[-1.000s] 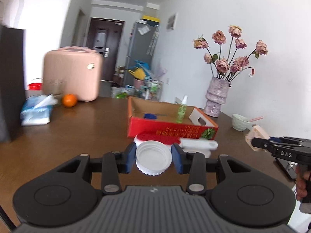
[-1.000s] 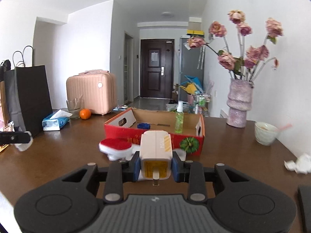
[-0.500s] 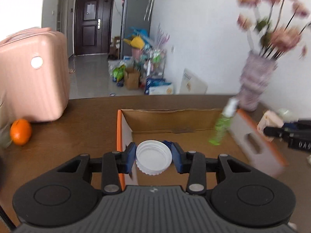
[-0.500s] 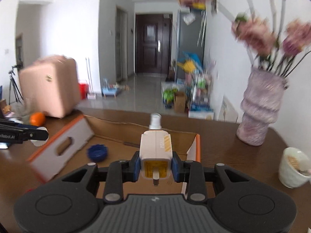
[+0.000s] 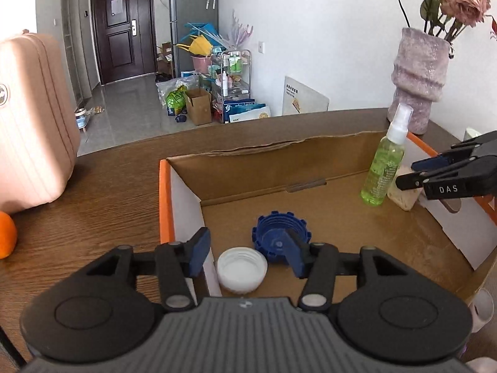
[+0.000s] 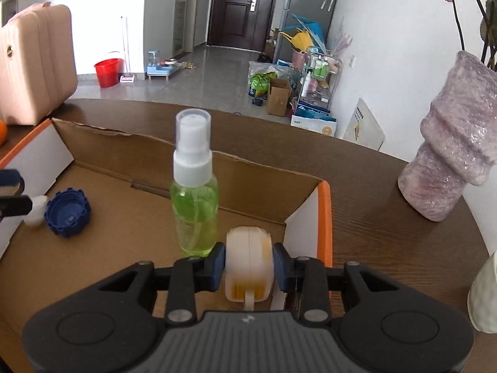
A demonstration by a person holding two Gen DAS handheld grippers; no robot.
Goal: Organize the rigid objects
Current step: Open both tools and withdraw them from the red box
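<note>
A cardboard box [image 5: 310, 152] with orange edges lies open on the brown table. My left gripper [image 5: 247, 253] is open above the box's near left corner. A white cap [image 5: 242, 269] lies loose on the box floor between its fingers, beside a blue cap [image 5: 279, 241]. My right gripper [image 6: 248, 267] is shut on a cream and yellow plastic case [image 6: 249, 258], low in the box's right corner [image 6: 323, 217], next to an upright green spray bottle [image 6: 195, 199]. The right gripper [image 5: 410, 174], the case [image 5: 403, 197] and the bottle [image 5: 385, 171] also show in the left wrist view.
A purple vase [image 6: 453, 168] with dried roses stands right of the box. A pink suitcase [image 5: 31, 124] and an orange [image 5: 6, 239] are at the left. A white cup [image 6: 484, 298] is at the right edge.
My left gripper opened and let the white cap drop onto the box floor. Both grippers moved forward and down into the box; the right one still holds the case.
</note>
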